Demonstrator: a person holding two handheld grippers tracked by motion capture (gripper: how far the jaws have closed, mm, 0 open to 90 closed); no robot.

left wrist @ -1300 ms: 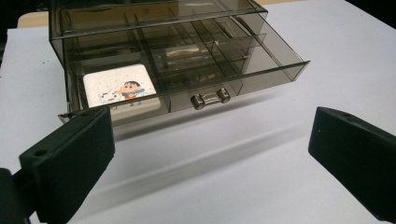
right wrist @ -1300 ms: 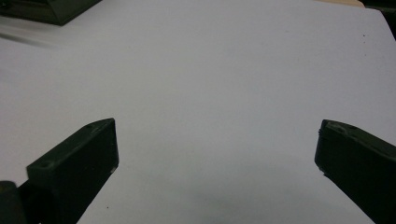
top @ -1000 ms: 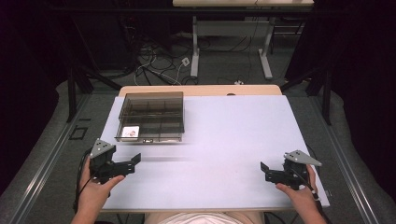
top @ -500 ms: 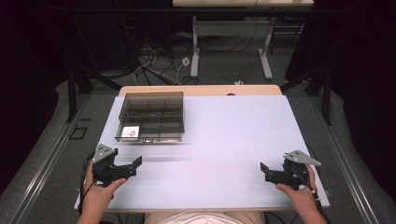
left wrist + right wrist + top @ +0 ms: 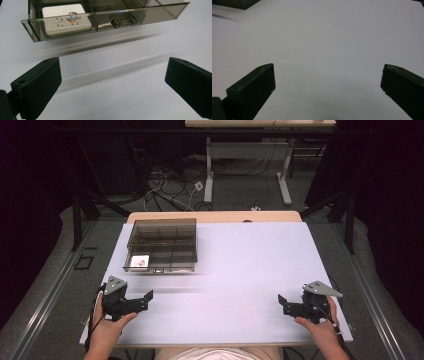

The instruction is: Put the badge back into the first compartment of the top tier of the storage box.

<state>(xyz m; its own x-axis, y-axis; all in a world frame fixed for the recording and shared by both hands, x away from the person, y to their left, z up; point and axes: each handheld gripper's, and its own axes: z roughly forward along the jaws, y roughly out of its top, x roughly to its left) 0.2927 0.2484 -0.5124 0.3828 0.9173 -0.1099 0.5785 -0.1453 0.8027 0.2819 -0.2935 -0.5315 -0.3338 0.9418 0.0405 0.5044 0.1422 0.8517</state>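
Near the smoky box (image 5: pixel 161 245), left hand-held gripper (image 5: pixel 145 298), jaws wide, holding nothing

The box (image 5: pixel 105 17) is smoke-tinted clear plastic, glossy, with smooth walls that catch the light. Inside it lies a white card (image 5: pixel 66 20), matt, with a small colour print. The table (image 5: pixel 240 270) has a smooth, matt white top and a pale wood edge at the far side. Both the left gripper (image 5: pixel 112 82) and the right gripper (image 5: pixel 327 87) are matt black plastic.
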